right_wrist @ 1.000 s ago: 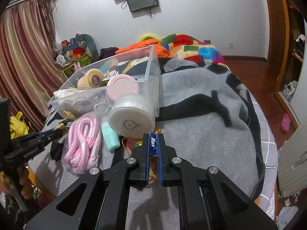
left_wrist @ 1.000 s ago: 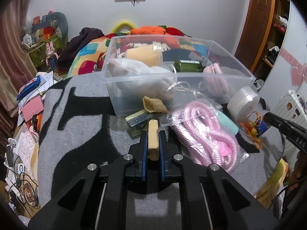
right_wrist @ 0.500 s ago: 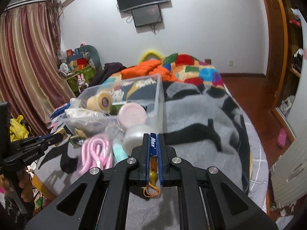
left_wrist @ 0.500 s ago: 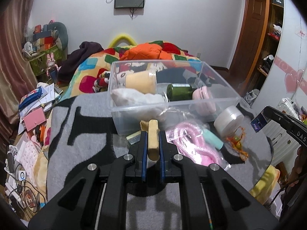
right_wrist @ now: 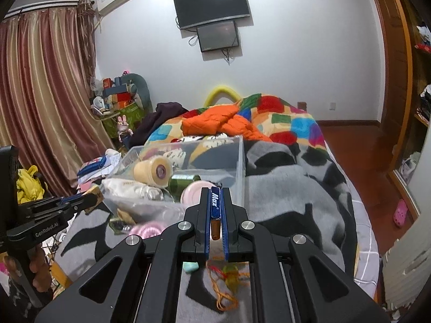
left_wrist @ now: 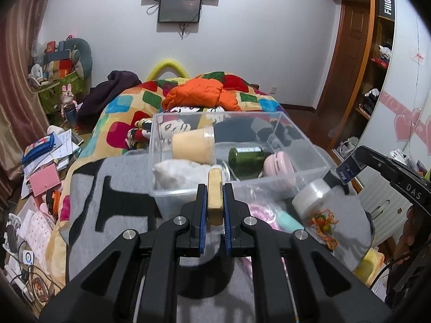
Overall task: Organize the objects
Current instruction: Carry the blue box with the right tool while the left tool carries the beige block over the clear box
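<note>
My left gripper is shut on a tan block and holds it above the grey blanket, just before the clear plastic bin. My right gripper is shut on a thin blue object marked "Max", raised near the bin's right front corner; it also shows in the left wrist view. The bin holds a tan tape roll, a green can, a pink round case and a white cloth.
On the blanket before the bin lie a pink rope in a bag, a teal bottle, a white round jar and an orange tassel charm. A colourful quilt lies behind. Papers clutter the floor at left.
Both grippers have risen and pulled back from the blanket with their objects held. The bin and loose items now sit lower and farther in both views.
</note>
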A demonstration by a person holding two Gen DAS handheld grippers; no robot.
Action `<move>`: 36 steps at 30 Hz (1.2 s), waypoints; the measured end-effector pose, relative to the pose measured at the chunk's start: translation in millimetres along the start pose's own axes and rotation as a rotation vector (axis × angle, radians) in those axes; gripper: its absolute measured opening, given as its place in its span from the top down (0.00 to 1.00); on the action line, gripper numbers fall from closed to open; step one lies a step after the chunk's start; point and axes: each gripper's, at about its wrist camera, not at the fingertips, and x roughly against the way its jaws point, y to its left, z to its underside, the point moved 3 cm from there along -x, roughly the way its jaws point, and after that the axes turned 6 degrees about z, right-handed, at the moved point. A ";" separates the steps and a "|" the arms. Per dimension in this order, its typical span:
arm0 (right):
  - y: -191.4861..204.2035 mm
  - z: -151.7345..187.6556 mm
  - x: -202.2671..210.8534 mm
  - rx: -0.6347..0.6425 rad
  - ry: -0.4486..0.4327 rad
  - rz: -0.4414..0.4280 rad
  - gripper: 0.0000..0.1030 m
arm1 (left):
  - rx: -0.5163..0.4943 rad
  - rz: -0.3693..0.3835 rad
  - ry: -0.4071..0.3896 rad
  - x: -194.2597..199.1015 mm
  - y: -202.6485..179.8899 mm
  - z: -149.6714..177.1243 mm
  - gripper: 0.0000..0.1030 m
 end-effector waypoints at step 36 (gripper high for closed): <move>9.1 -9.4 -84.4 0.066 0.090 0.024 0.94 | -0.027 0.091 0.124 -93.5 -16.0 -19.0 0.90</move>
